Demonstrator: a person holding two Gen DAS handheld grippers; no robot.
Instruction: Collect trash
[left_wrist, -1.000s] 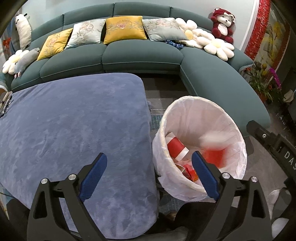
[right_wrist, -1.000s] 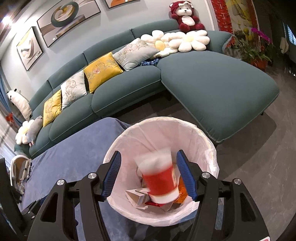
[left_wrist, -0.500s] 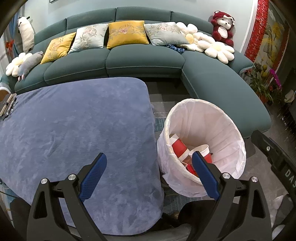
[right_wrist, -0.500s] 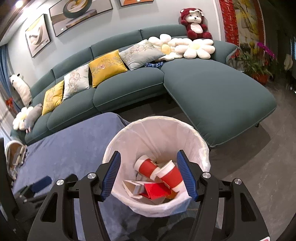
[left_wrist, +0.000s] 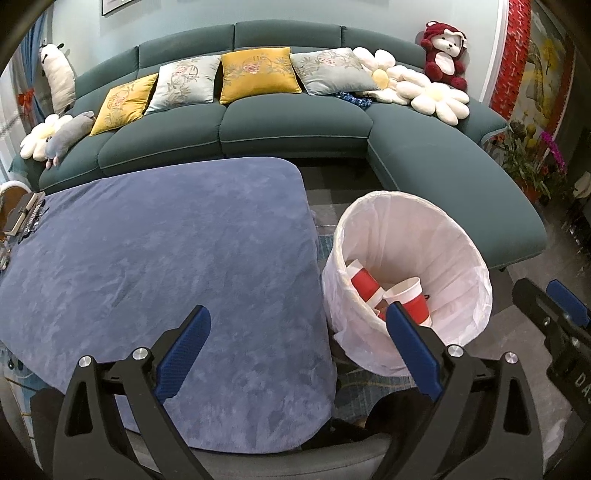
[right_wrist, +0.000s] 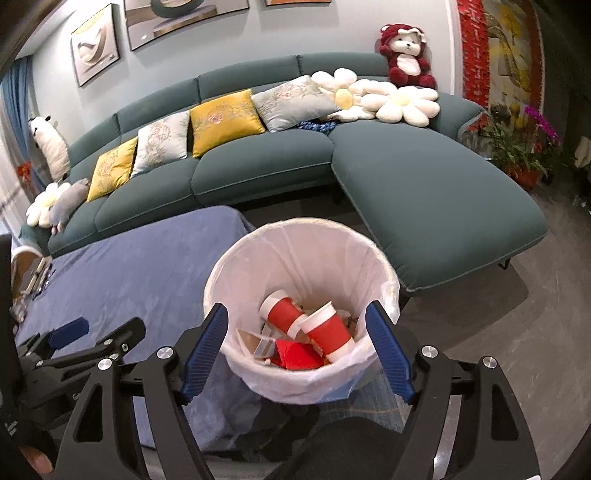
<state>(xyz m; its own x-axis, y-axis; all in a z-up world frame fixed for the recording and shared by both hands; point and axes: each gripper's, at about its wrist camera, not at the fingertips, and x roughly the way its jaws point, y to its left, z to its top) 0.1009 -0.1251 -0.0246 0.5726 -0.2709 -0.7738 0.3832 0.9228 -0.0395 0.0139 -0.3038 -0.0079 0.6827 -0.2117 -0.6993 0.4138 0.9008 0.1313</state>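
Trash lies inside the white-lined bin (right_wrist: 306, 266) beside the blue-covered table (left_wrist: 155, 251): two red cups (right_wrist: 328, 334) are seen on their sides, touching, on top of red and white paper scraps (right_wrist: 295, 352). The right gripper (right_wrist: 297, 347) is held above the bin's near rim, its jaws opening with nothing gripped between them. The left gripper (left_wrist: 299, 354) is spread wide and empty, one finger over the table and the other over the bin edge.
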